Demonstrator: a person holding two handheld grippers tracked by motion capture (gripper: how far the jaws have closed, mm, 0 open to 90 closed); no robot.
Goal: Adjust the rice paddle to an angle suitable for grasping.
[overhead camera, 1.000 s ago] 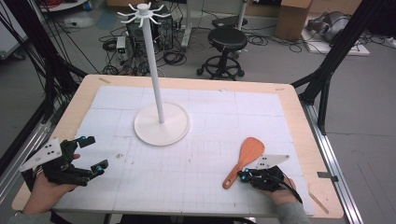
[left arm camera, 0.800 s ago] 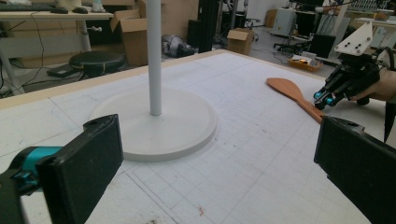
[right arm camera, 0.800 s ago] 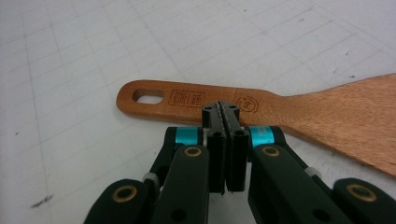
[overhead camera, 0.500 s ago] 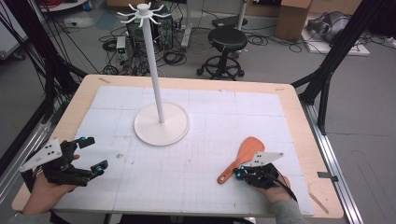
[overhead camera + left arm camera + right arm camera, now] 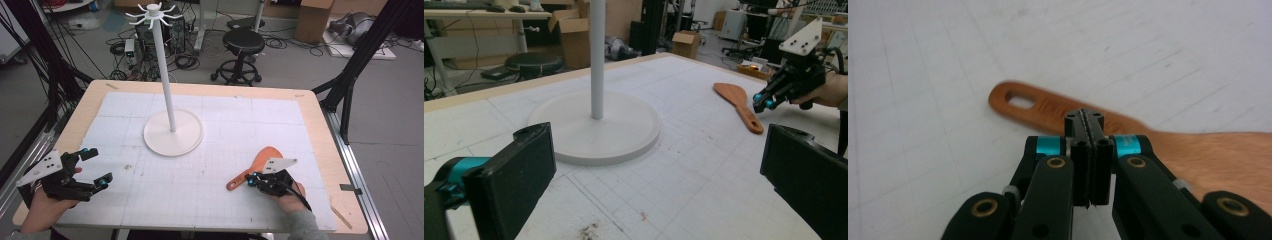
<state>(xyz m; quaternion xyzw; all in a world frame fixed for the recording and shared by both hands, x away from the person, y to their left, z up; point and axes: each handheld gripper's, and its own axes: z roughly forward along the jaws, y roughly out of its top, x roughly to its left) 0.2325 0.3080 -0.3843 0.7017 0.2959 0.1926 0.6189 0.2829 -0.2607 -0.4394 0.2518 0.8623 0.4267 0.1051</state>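
Observation:
An orange wooden spatula (image 5: 252, 167) lies flat on the white gridded mat at the front right, its handle pointing to the front left. My right gripper (image 5: 251, 179) is shut, its tips low beside the handle's middle. In the right gripper view the jaws are pressed together with nothing between them, and the spatula (image 5: 1048, 107) runs across just beyond the right gripper (image 5: 1084, 120). My left gripper (image 5: 98, 166) is held open at the front left, empty. The left gripper view (image 5: 654, 170) looks across at the spatula (image 5: 736, 97) and the right gripper (image 5: 764, 104).
A white stand (image 5: 173, 132) with a round base, tall pole and hooked top sits at the mat's middle back. The mat (image 5: 280, 115) covers a wooden table. Behind the table are a black stool (image 5: 242, 42), cables and boxes on the floor.
My right gripper has edged a little to the left, and the spatula's handle end has swung slightly left with it. The left gripper has stayed put.

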